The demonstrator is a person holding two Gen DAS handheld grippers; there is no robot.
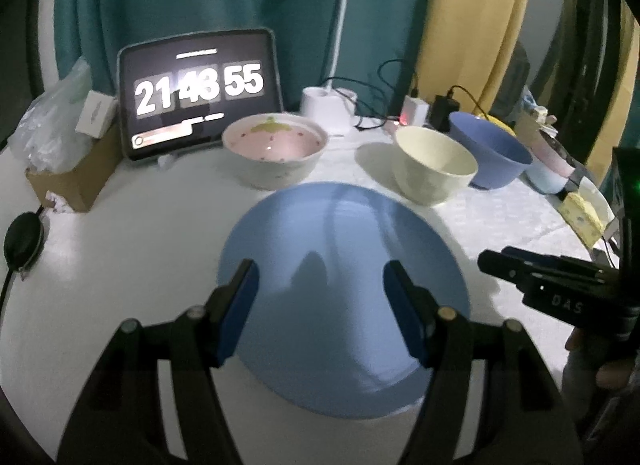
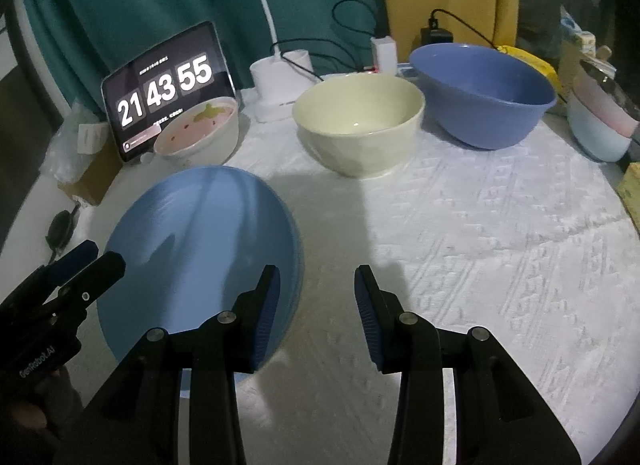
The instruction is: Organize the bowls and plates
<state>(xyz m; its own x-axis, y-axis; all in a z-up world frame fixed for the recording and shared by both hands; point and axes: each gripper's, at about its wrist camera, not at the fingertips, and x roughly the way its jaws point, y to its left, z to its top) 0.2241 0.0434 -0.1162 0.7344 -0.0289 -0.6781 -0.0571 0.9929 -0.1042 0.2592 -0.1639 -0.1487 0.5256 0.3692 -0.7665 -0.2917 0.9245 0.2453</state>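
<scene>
A light blue plate [image 1: 344, 297] lies flat on the white tablecloth [image 2: 480, 245]. My left gripper [image 1: 320, 269] hovers over its near half, open, with nothing between the pads. My right gripper [image 2: 317, 271] is open over the cloth just right of the plate [image 2: 200, 249], and its left finger overlaps the plate's rim in that view. Behind the plate stand a pink-lined bowl [image 1: 274, 145], a cream bowl [image 2: 358, 129] and a larger blue bowl [image 2: 480, 93], all upright. Each gripper shows in the other's view: the right gripper [image 1: 520, 269], the left gripper [image 2: 92, 261].
A tablet showing a clock [image 1: 200, 93] leans at the back, with a white lamp base [image 1: 326, 105], chargers and cables beside it. A cardboard box [image 1: 76, 177] sits at the left. Stacked pink and pale blue cups [image 2: 600, 125] and a yellow sponge [image 1: 580, 217] stand at the right edge.
</scene>
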